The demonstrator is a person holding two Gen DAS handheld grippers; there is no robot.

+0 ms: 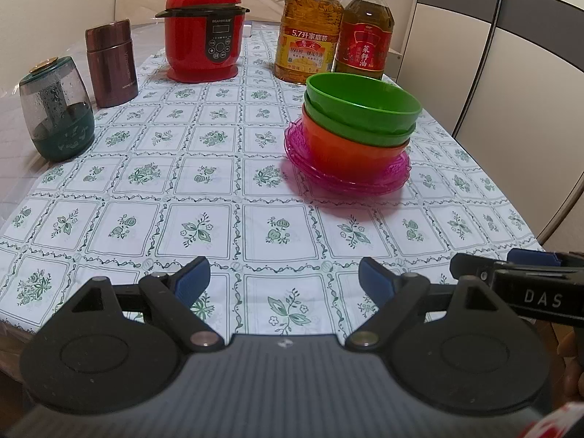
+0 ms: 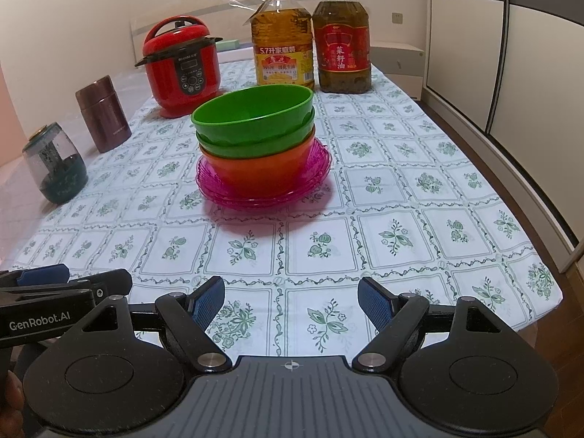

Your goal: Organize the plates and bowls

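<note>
Both my left gripper (image 1: 284, 277) and right gripper (image 2: 291, 297) hung spread, empty, short of the magenta plates (image 2: 222, 188); I judged lifting the top green bowl (image 2: 255, 109) by its rim steadiest.

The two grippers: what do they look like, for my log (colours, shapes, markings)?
The left gripper and right gripper match: black linkage arms with silver pivot pins, teardrop-shaped black plates with round recesses, a ribbed grey body, and blue textured finger pads. Side lettering reads "DAS" and "GenRobot.AI". No cables show.
</note>
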